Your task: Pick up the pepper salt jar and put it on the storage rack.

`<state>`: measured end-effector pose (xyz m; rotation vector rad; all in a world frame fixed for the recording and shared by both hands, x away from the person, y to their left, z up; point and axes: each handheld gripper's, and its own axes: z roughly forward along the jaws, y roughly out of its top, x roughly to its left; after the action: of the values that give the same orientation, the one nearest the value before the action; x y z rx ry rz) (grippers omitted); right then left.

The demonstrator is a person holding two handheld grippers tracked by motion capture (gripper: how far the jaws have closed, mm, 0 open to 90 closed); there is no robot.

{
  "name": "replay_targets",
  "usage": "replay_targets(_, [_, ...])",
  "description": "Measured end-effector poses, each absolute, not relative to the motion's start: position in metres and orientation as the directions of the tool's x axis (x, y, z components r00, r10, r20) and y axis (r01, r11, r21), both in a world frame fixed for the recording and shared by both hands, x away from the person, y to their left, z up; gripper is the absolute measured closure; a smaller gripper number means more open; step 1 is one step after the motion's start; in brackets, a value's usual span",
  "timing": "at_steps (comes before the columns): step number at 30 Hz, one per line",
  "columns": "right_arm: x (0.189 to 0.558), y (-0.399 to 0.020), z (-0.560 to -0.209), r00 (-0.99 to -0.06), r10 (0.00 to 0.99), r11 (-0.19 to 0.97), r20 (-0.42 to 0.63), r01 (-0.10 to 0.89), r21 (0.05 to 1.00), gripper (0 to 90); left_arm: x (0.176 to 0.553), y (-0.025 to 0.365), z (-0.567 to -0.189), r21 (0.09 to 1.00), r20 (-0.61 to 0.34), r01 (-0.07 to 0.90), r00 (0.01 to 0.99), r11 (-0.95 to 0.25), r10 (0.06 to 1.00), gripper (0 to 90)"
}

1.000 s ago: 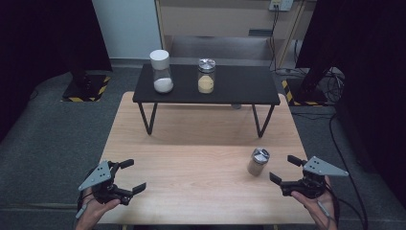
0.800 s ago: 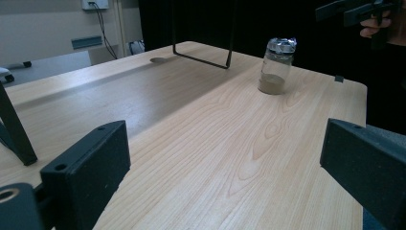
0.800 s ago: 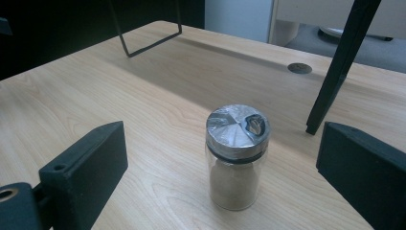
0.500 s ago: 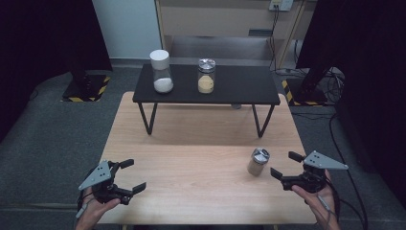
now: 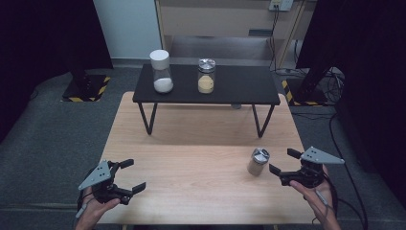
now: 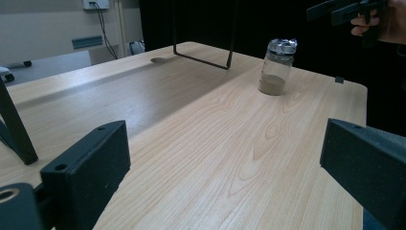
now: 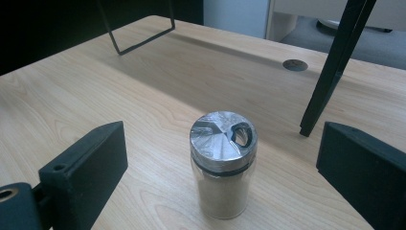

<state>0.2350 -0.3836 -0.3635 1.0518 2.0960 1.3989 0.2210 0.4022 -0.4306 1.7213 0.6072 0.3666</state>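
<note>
Right gripper (image 5: 281, 166) edges nearer the jar (image 5: 258, 161), jaws spread; left gripper (image 5: 128, 175) unmoved, also spread, over pale wood surface (image 5: 191, 158); dark room.

The left tongs (image 5: 128, 175) are black, with a grey three-cornered plate (image 5: 95, 175) on top and two short black jaws. The right tongs (image 5: 282, 161) look the same: black body, grey three-cornered plate (image 5: 321, 155) and a dark cable (image 5: 335, 201) trailing near the hand. In the gripper views the jaws are thick, flat-faced black blocks with squared edges (the surface looks matt, slightly grainy). Each left-hand block has a small round hole (image 6: 60, 167) in its top face, and a larger ringed hole (image 6: 5, 195) sits at the near left corner. The hands (image 5: 98, 207) wear no gloves, and no sleeves reach the wrists.
</note>
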Motion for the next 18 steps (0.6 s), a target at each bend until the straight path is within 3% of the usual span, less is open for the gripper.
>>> replay_targets(18, [0.256, -0.375, -0.364, -0.625, 0.778, 0.233, 0.067, 0.386, 0.893, 4.1, 0.221, 0.402, -0.430, 0.968, -0.076, 0.198, 0.814, -0.152, 0.576, 2.0])
